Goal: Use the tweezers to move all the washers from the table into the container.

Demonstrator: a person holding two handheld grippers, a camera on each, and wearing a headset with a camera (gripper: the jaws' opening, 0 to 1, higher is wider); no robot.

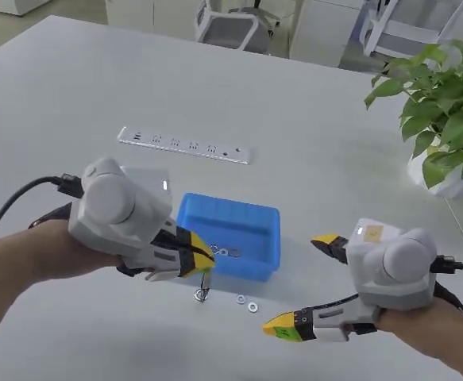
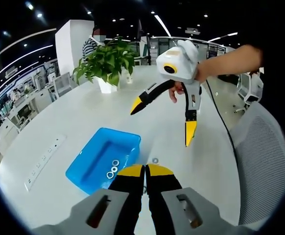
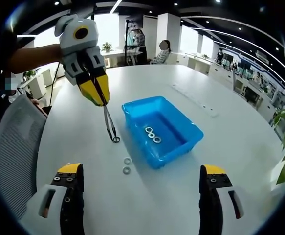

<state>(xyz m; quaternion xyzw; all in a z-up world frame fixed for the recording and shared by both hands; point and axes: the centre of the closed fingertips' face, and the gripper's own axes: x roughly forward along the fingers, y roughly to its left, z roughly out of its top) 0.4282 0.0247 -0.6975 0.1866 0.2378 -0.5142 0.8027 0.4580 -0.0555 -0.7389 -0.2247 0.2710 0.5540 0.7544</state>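
The left gripper (image 1: 202, 258) had its jaws closed tight on the tweezers (image 3: 108, 120), which hung tips-down just off the near wall of the blue container (image 1: 239, 226). The tweezer tips met one washer (image 3: 116, 139) at the surface of the table (image 1: 96, 87); whether it was lifted could not be told. Two loose washers (image 3: 127, 165) lay just beside it, between the container and the table's near edge. Three more washers (image 3: 152, 134) sat inside the container. The right gripper (image 1: 304, 284) hovered toward the near right edge, its jaws spread wide and holding nothing. A power strip (image 1: 183, 145) lay beyond the container, toward the far edge.
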